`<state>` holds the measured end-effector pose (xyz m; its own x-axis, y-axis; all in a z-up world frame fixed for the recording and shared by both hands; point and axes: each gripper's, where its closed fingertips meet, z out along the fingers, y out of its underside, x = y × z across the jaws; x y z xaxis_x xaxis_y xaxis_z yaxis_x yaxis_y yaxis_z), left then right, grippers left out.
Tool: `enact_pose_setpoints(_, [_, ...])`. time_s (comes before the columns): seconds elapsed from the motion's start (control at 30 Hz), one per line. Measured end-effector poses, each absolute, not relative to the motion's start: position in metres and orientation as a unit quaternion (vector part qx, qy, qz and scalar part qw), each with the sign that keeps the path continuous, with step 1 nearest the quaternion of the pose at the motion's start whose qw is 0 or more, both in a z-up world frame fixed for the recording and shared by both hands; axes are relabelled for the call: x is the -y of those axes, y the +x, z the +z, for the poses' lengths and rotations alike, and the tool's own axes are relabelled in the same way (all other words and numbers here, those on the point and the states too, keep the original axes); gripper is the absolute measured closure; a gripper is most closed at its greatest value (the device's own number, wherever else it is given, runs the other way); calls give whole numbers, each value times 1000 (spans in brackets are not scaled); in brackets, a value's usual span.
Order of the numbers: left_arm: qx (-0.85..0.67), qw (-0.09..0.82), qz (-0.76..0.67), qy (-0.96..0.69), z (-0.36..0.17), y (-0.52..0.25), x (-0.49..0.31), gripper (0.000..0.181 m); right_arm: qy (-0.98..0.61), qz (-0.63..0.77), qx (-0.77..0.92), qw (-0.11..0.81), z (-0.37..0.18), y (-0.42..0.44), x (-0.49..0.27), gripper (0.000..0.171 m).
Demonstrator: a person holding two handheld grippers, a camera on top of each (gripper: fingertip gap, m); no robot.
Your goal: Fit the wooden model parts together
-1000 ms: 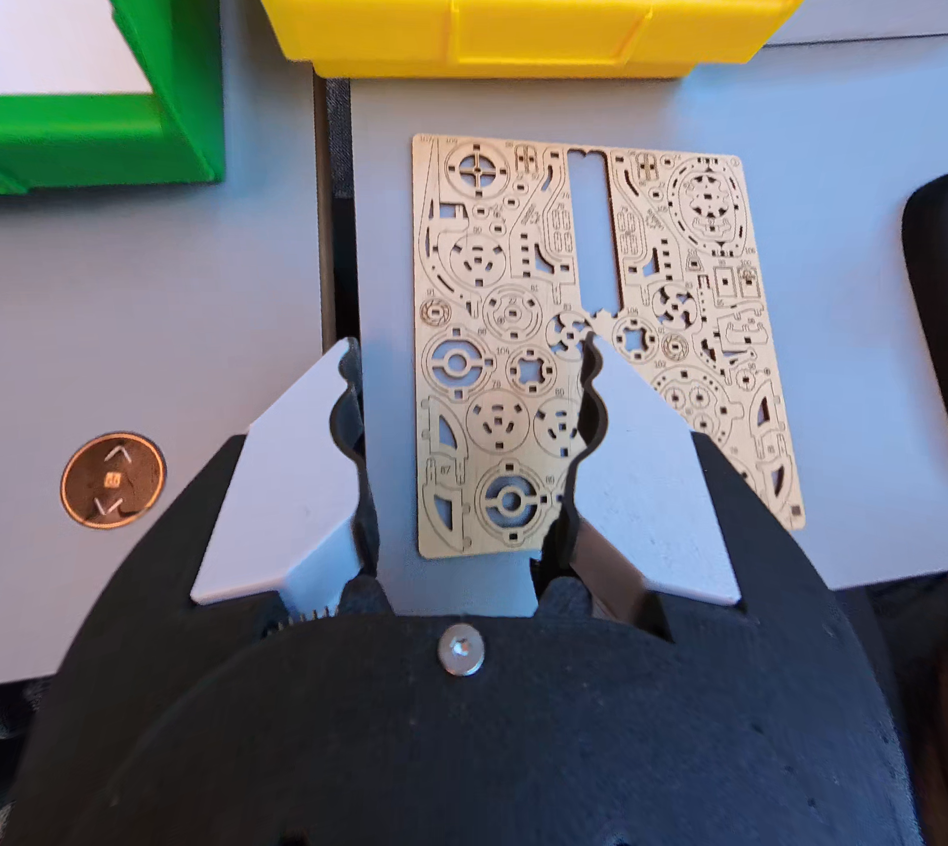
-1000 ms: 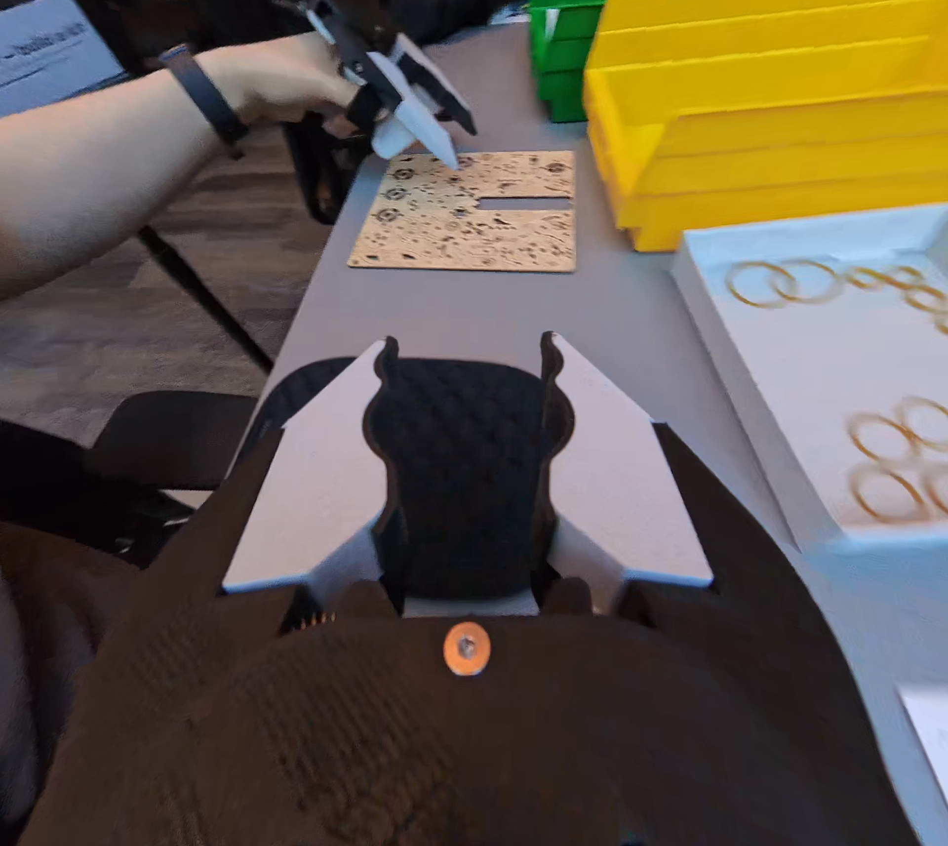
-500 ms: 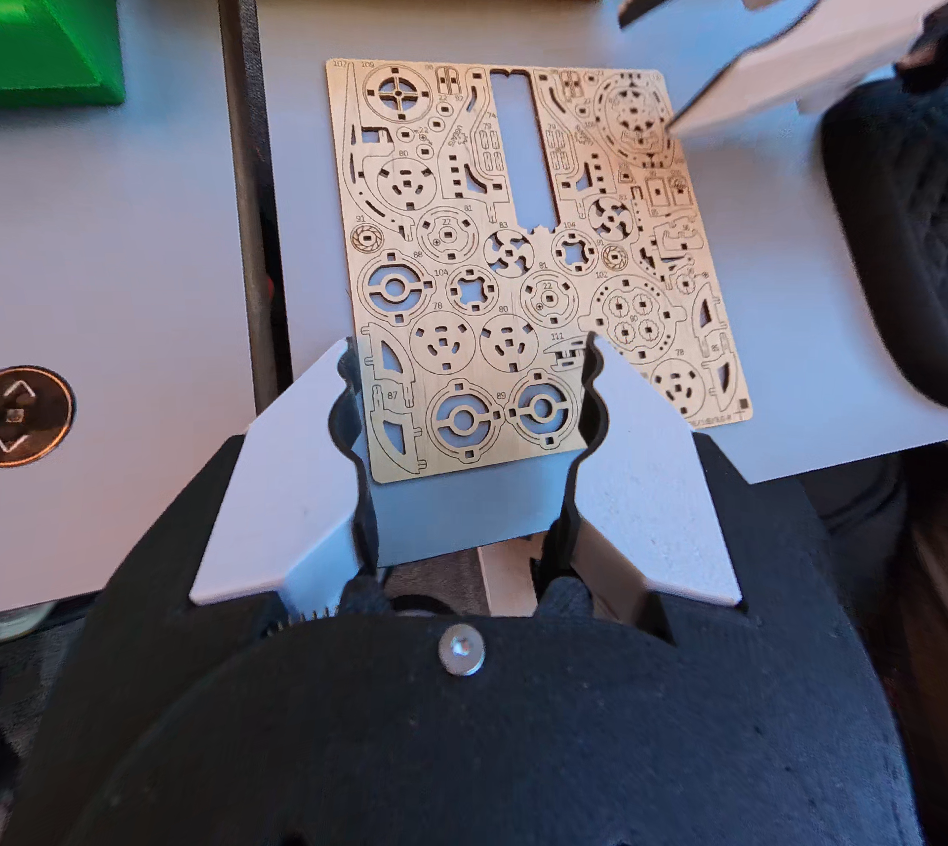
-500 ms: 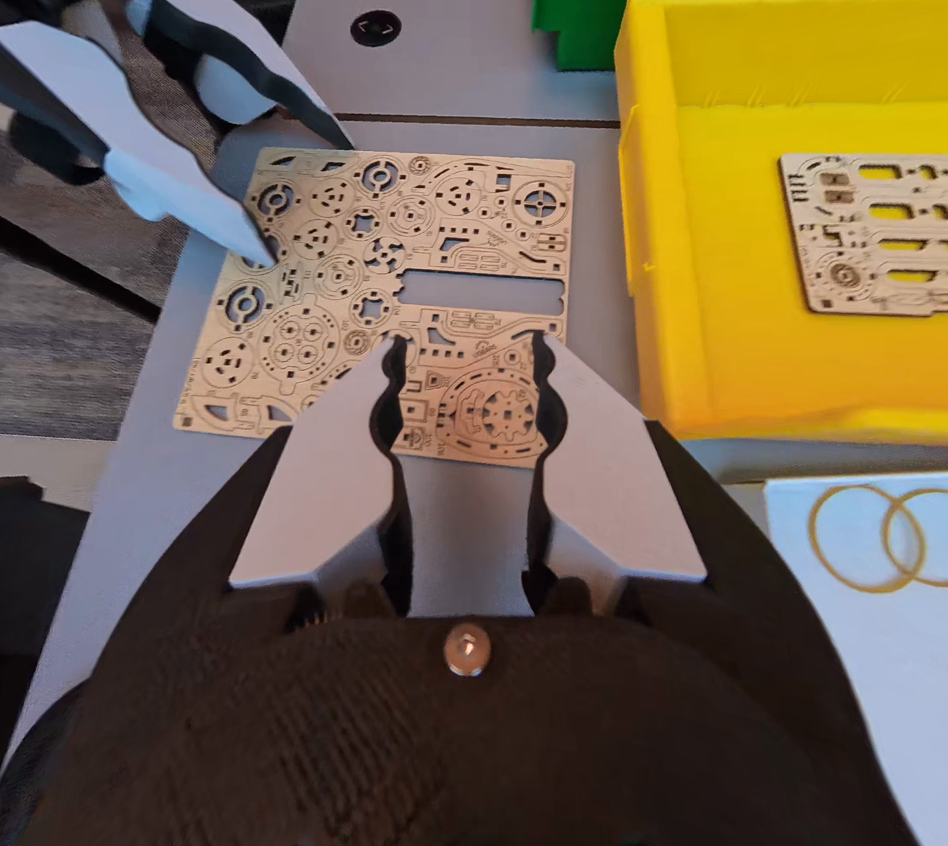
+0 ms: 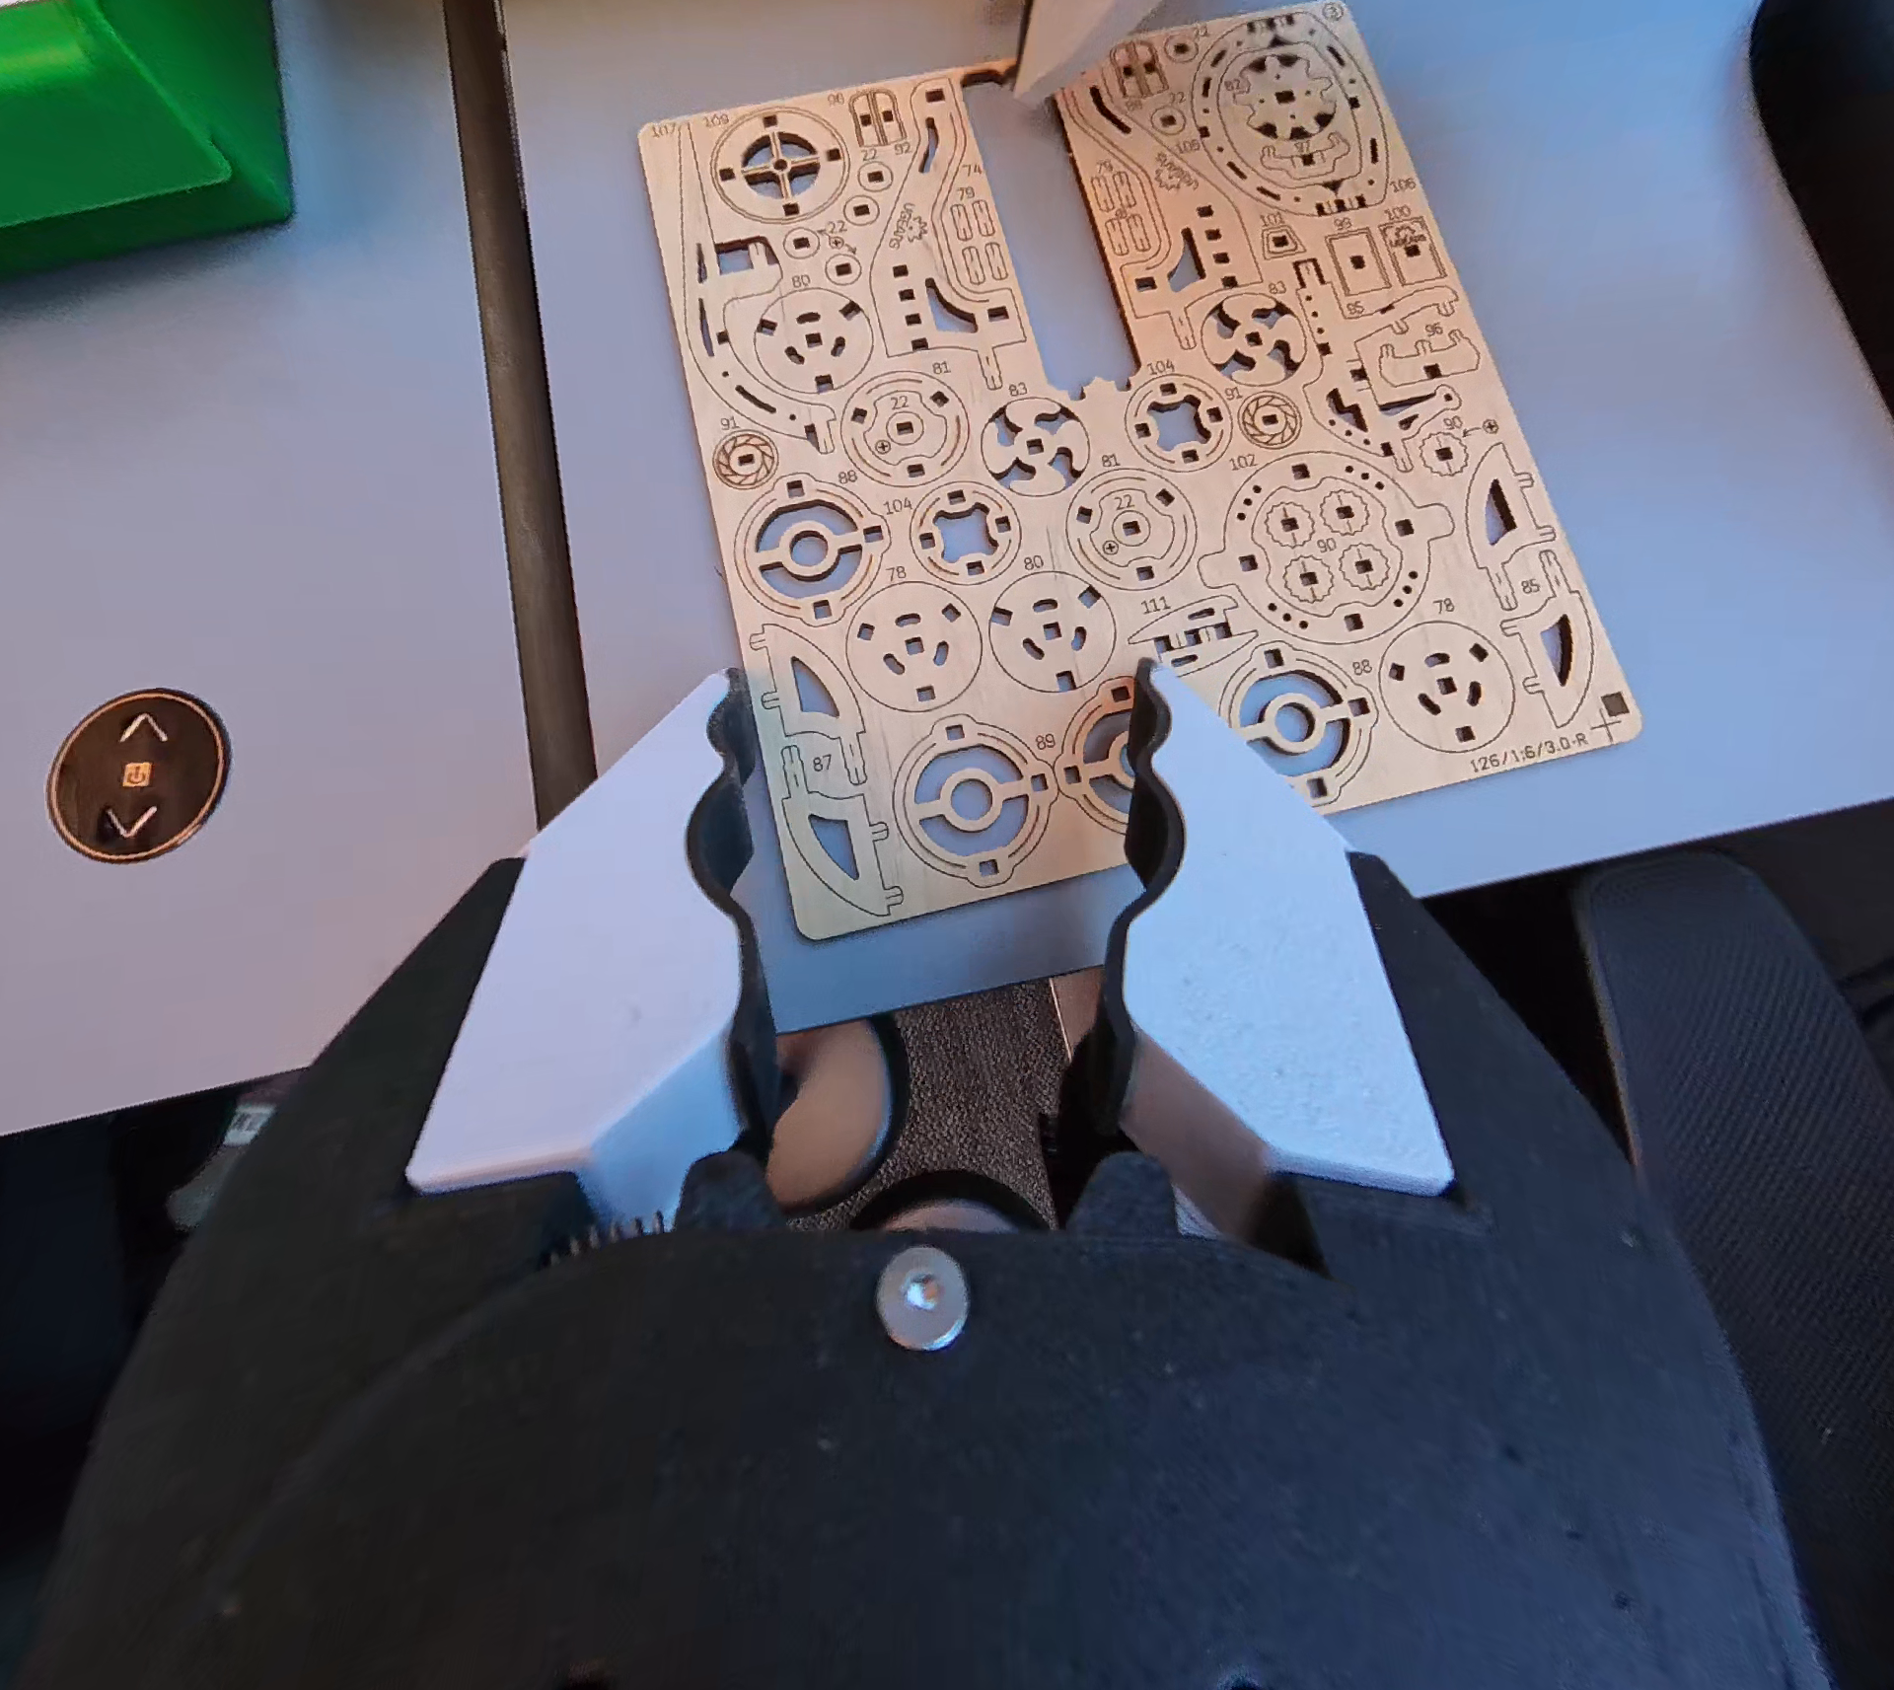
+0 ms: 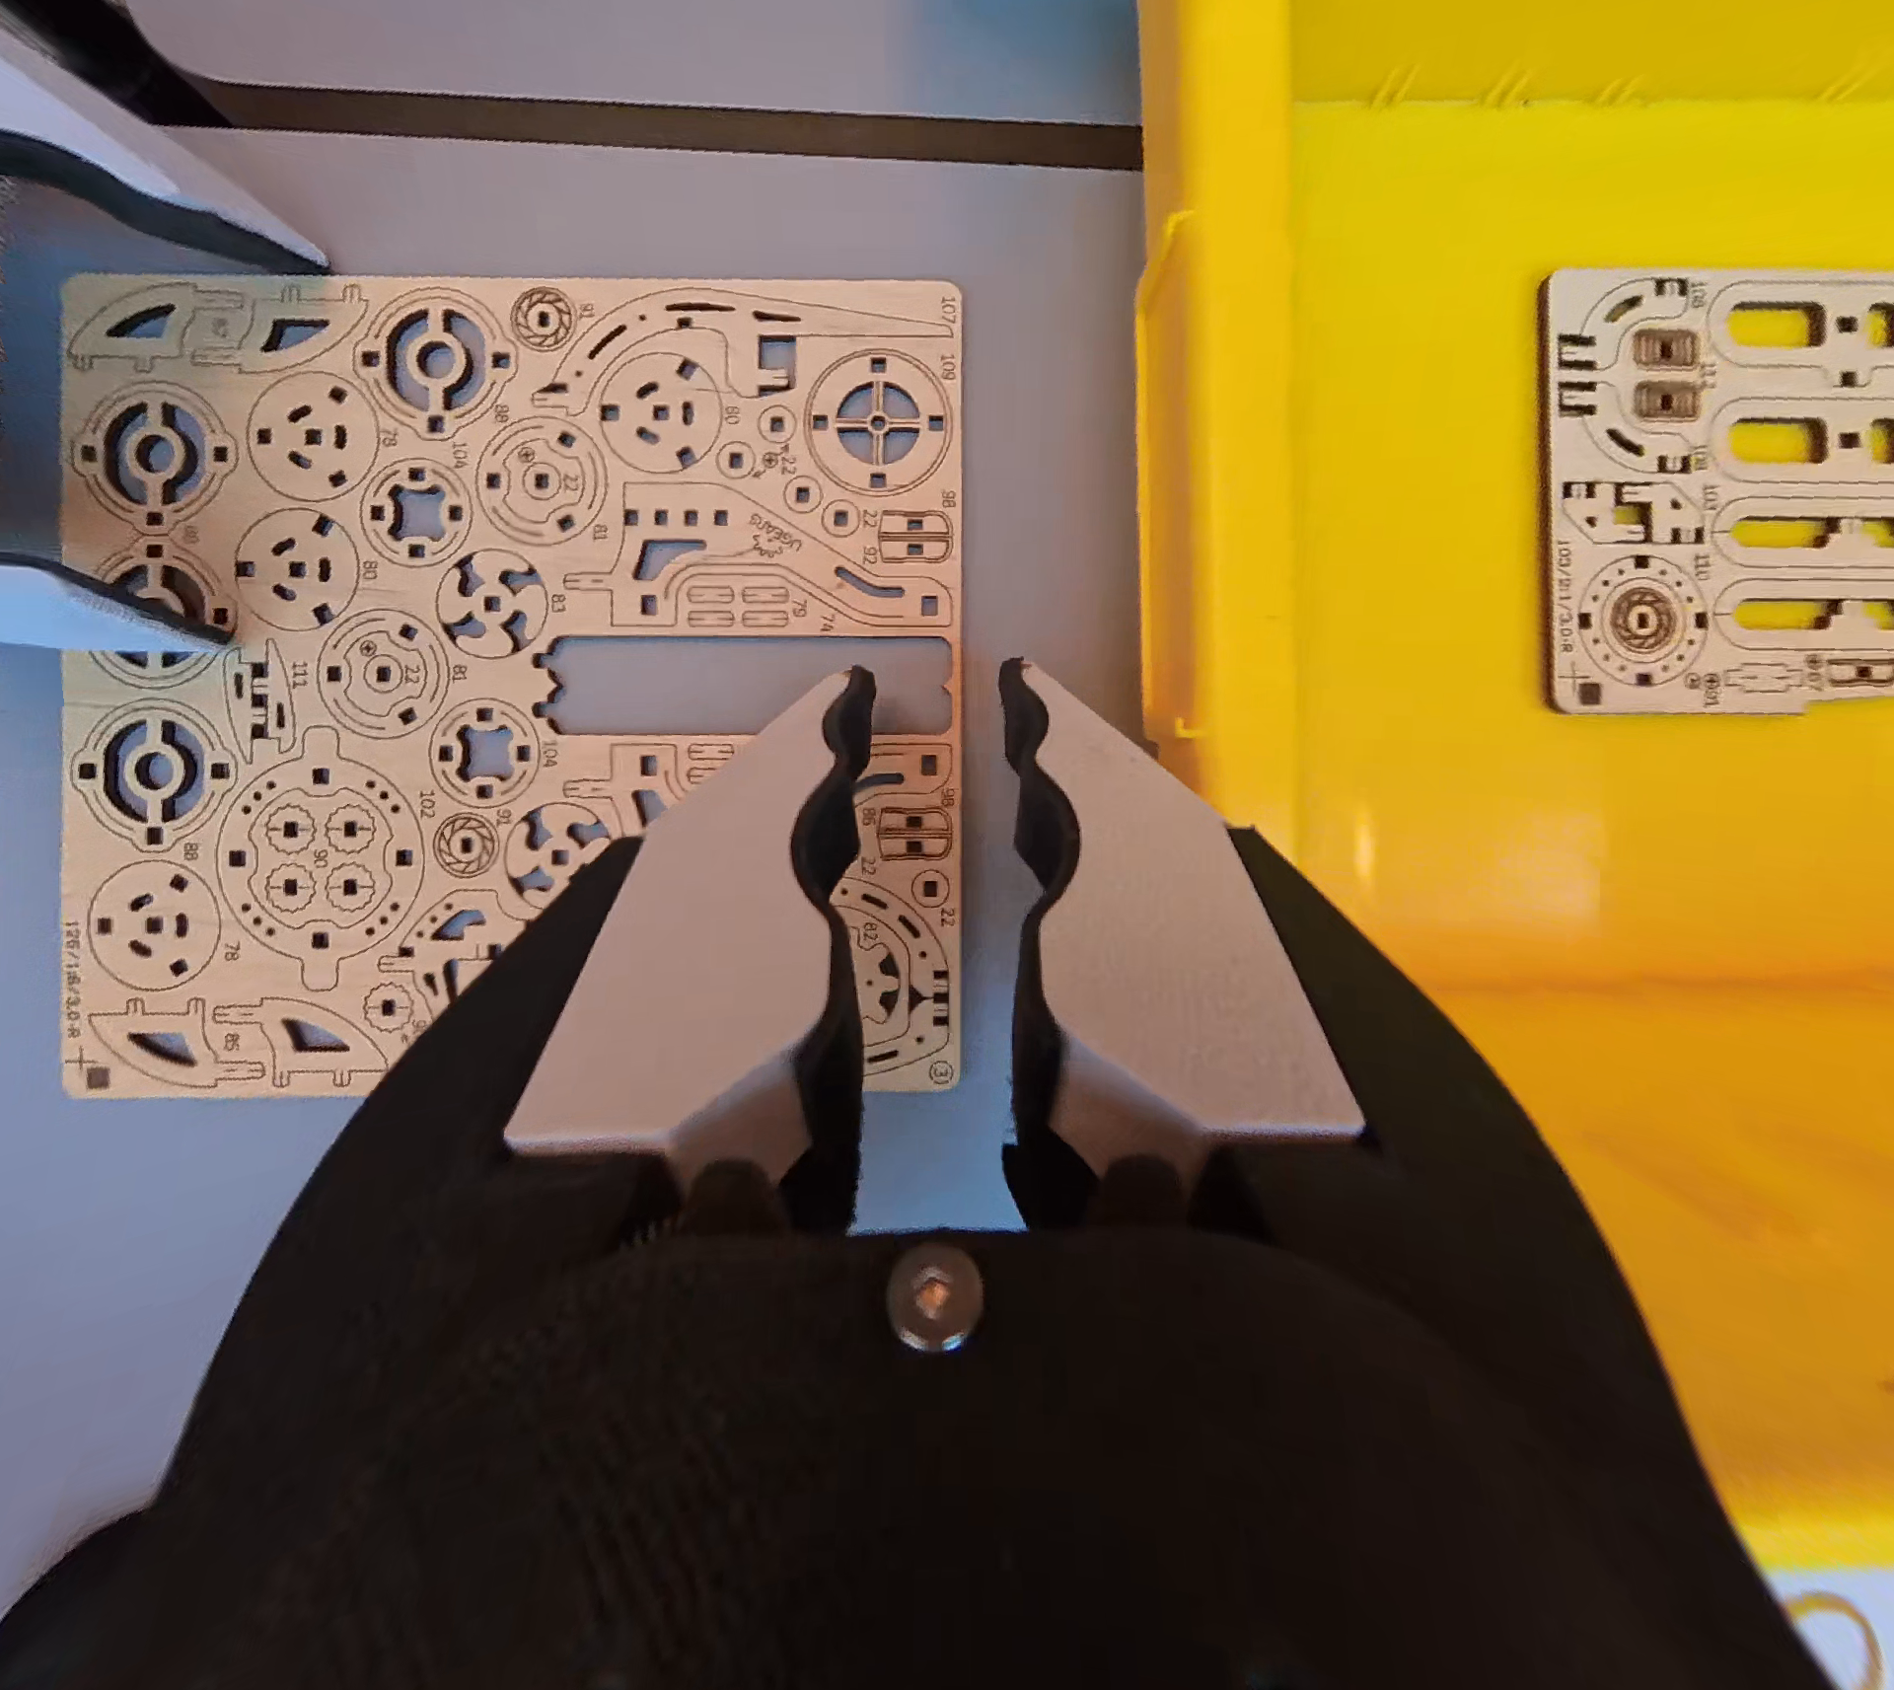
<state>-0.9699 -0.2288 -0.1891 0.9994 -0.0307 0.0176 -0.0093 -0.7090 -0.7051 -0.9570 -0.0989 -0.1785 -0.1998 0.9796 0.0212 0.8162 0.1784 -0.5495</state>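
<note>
While our left hand-held gripper [image 5: 938, 688] hangs with its fingers spread wide over the near edge of the wooden sheet [image 5: 1107, 472], we hold the right hand-held gripper [image 6: 933, 667] at the far edge, fingers apart, one tip in the sheet's long cut-out slot, gripping nothing. Beyond it, on the grey tabletop [image 6: 615, 1], a yellow bin [image 6: 1435, 821] holds a second sheet [image 6: 1722, 493].

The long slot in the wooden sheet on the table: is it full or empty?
Empty. Bare grey table shows through the long slot in the wooden sheet; no piece sits in it. The right tool hovers open at its end.
</note>
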Motion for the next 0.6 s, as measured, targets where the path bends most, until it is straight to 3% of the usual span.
enact_pose_setpoints(0.23, [-29,397,-23,-917,-188,-968,238,117,-601,179,767,138,-189,-951,99,147])
enact_pose_setpoints(0.4, [-28,402,-22,-915,-188,-967,240,117,-614,149,768,103,-190,-953,96,159])
enact_pose_setpoints(0.43, [-27,402,-21,-915,-188,-967,239,117,-612,155,770,90,-191,-953,101,170])
enact_pose_setpoints(0.6, [-27,403,-22,-914,-188,-967,239,116,-601,148,778,108,-191,-955,101,171])
